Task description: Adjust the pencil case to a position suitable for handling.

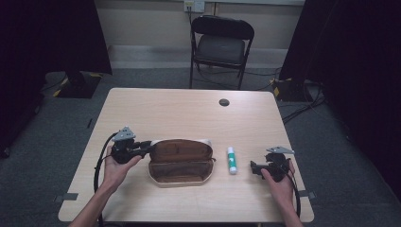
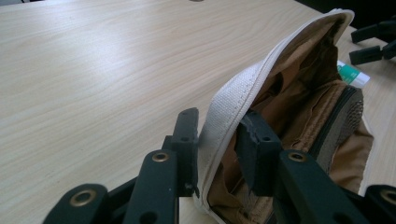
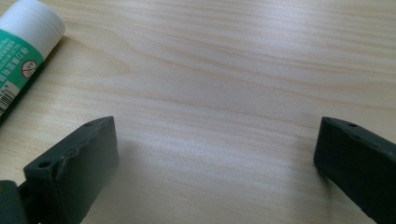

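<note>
The soft, light pencil case (image 1: 180, 162) sagged where the left gripper (image 2: 217, 140) was clamped on its cream zipper edge (image 2: 233, 105); the right gripper (image 3: 215, 154) rested on the desk (image 1: 179, 111) with jaws apart, near the glue stick (image 1: 231, 160).

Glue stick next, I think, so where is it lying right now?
In the high view the glue stick lies on the table, between the open pouch and the right gripper.
</note>
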`<state>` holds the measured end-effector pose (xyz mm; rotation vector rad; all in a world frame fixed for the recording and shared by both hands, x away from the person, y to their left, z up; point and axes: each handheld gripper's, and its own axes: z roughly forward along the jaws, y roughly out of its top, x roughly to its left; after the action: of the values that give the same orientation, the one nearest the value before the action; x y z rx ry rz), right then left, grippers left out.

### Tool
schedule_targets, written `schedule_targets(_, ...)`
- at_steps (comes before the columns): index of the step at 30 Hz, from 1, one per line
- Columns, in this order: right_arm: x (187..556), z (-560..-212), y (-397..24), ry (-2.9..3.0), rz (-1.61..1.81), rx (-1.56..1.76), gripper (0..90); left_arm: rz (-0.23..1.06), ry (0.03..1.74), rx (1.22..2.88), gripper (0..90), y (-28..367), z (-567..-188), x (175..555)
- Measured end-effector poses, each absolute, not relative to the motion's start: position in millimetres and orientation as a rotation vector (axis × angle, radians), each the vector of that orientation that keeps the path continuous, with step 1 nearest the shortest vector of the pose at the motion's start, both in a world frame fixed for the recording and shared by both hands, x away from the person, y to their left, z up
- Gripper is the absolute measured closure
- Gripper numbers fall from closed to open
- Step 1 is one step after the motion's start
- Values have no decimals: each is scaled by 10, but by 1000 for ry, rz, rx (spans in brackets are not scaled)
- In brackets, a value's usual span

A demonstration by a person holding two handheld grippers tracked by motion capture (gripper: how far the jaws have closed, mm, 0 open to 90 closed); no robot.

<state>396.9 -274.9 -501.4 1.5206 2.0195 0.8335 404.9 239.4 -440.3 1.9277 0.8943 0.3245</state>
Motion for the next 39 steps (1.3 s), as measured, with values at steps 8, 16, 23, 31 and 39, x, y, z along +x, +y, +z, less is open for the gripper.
schedule_targets(8, 3967, -5013, -2748, 2029, 834, 1514, 0, 310, 897, 1923, 536, 2456, -4376, 3993)
schedule_targets(16, 3969, -5014, -2747, 2026, 832, 1516, 0, 356, 944, 1925, 419, 2684, -4399, 3808)
schedule_targets(23, 3963, -5014, -2741, 2021, 833, 1520, 0, 341, 1029, 1950, 311, 2912, -4606, 3788)
schedule_targets(31, 3961, -5011, -2736, 2019, 835, 1522, 0, 332, 1108, 2036, 183, 3024, -4863, 3926)
schedule_targets(39, 3866, -4887, -2659, 2038, 935, 1466, 207, 478, 1109, 2117, 160, 2918, -4991, 3881)
